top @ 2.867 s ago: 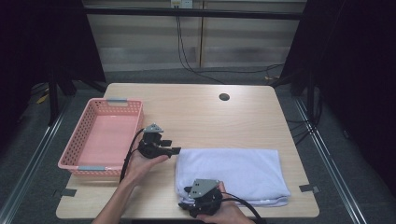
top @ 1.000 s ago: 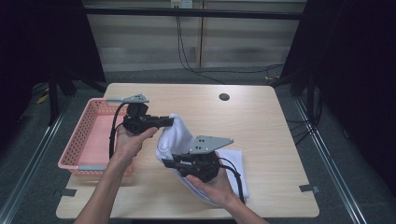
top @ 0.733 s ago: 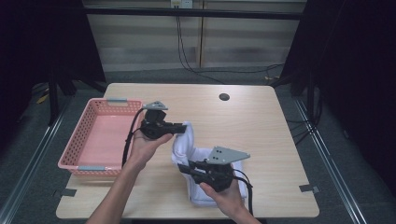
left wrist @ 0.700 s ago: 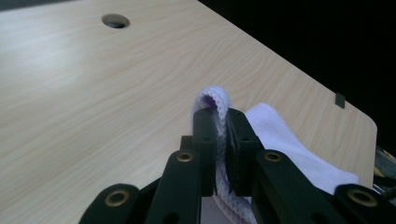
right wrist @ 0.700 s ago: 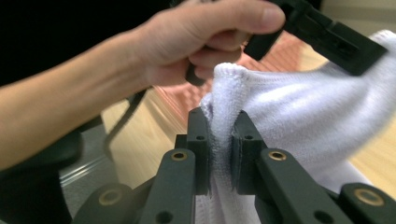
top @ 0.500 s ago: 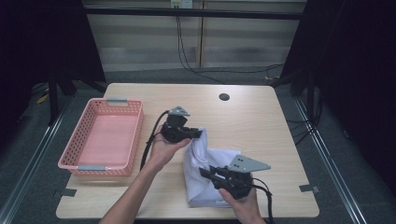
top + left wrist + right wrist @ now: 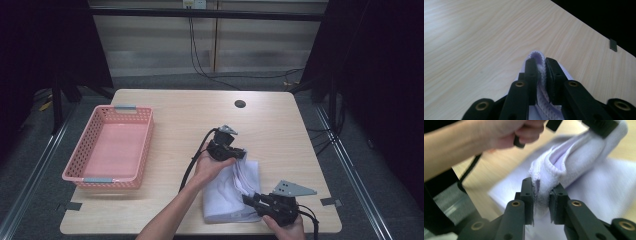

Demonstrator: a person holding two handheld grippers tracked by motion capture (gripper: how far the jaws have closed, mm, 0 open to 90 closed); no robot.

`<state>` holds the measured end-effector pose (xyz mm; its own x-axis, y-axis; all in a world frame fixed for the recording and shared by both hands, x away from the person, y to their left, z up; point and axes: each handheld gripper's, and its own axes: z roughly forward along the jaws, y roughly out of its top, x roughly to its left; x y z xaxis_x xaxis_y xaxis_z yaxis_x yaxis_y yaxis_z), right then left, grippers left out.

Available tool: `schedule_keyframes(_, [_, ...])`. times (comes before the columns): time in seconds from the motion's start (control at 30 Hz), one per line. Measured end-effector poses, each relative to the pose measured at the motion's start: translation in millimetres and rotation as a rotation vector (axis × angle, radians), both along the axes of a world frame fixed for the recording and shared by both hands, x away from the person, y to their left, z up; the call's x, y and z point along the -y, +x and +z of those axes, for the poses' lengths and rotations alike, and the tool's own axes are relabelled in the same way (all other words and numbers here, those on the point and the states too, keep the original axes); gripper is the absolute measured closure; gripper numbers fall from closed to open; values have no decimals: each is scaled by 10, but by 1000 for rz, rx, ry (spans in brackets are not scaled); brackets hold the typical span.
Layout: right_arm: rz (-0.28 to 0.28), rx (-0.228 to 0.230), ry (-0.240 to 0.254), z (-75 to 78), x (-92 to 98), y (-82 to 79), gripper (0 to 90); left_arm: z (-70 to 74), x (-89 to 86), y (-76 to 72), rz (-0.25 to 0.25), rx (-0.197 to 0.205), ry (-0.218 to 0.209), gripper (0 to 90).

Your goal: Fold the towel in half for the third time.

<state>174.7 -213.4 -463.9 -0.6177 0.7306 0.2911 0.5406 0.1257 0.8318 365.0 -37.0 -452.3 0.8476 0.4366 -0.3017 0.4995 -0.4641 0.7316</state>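
We are folding the white towel (image 7: 232,197), which lies low and right of centre in the high view on the wooden surface (image 7: 280,125). Our left gripper (image 7: 239,156) and right gripper (image 7: 251,200) each pinch a doubled edge, so the folded layers stay together as they come down. Both sets of jaws have just been opening, with cloth between them. The pink basket (image 7: 80,172) at the left holds nothing.

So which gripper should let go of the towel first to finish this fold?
Probably the left gripper: its towel edge already lies over the lower layer, while the right gripper pins the near corner.
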Motion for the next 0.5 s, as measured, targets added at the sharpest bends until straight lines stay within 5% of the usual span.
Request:
schedule_keyframes(0.13, [0,-21,-51,18,108,-128,588,40,48,-22,-47,-9,-55,705])
schedule_keyframes(0.2, [0,-7,-97,67,177,-212,492,139,-19,-69,-54,25,-84,633])
schedule_keyframes(0.3, [-23,9,-91,133,282,-200,429,256,-157,-130,-48,58,-105,568])
schedule_keyframes(0.4, [-49,16,-70,174,322,55,396,315,-370,-213,-39,75,-105,518])
schedule_keyframes(0.5, [-63,26,-107,168,279,387,387,288,-608,-349,-43,85,-48,571])
